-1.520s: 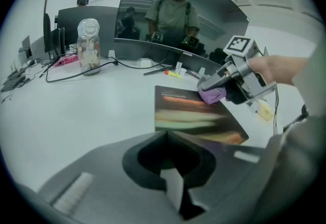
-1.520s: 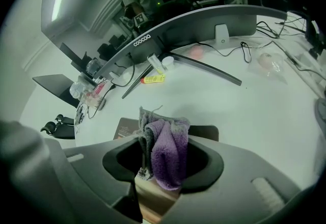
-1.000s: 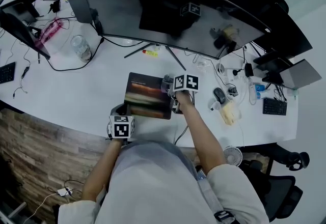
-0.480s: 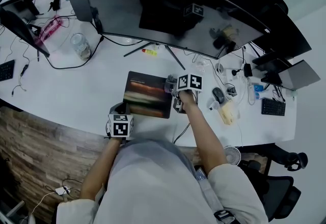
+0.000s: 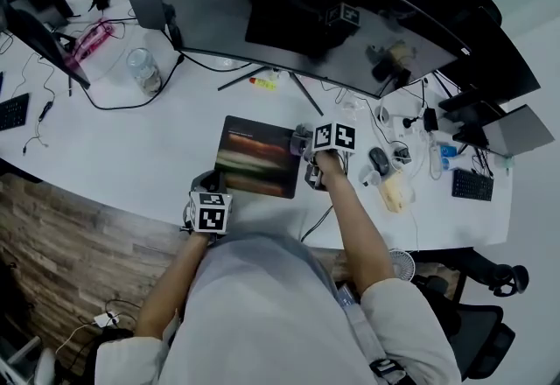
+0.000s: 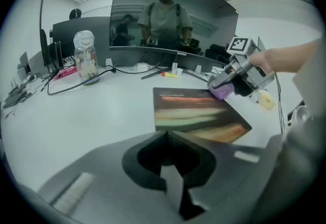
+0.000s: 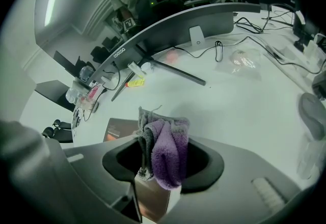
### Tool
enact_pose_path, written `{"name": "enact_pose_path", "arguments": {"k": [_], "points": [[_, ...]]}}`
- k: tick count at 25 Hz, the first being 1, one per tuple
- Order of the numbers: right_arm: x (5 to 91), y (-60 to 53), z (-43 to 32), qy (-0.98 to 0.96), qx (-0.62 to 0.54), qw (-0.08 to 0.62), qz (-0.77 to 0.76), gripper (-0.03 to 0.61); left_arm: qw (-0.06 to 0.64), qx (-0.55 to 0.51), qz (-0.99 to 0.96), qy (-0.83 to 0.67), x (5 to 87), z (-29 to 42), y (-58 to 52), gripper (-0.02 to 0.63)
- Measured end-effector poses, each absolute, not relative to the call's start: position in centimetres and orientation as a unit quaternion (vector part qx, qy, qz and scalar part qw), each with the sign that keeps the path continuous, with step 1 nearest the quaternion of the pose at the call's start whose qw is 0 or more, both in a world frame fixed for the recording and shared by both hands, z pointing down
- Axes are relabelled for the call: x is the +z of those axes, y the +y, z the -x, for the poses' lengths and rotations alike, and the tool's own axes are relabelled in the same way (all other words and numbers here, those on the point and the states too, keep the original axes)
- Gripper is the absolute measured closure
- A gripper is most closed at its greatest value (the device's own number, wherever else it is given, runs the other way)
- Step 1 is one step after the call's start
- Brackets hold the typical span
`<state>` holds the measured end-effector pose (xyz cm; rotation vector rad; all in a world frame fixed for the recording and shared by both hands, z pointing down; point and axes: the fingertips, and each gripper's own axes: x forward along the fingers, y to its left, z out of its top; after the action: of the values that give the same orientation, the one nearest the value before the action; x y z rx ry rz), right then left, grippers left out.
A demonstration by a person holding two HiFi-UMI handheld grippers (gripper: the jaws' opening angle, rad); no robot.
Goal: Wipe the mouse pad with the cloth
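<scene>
Right gripper view — right tongs (image 7: 161,142) clenched on purple cloth (image 7: 170,154) | left tongs (image 6: 165,137) closed, empty | mouse pad (image 5: 255,169) between them

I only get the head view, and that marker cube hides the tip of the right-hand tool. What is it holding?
Observer: The right gripper is shut on a bunched purple and grey cloth.
Operator: Is that cloth on the mat?
Observer: In the left gripper view, the cloth sits at the far right corner of the mouse pad and seems to touch it there.
Operator: And the other tool, is it holding anything?
Observer: No. The left gripper has its jaws together with nothing between them, just short of the pad's near edge.
</scene>
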<state>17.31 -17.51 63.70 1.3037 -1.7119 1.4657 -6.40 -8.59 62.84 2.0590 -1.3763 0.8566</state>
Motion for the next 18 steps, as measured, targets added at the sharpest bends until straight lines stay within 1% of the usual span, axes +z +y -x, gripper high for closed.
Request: {"name": "enact_pose_path", "arguments": {"k": [18], "points": [[63.57,-16.92,-18.29,-0.620,0.544,0.275,-0.494,0.388,0.255,0.317,-0.758,-0.510,62.86,6.94,-7.86,0.614]]}}
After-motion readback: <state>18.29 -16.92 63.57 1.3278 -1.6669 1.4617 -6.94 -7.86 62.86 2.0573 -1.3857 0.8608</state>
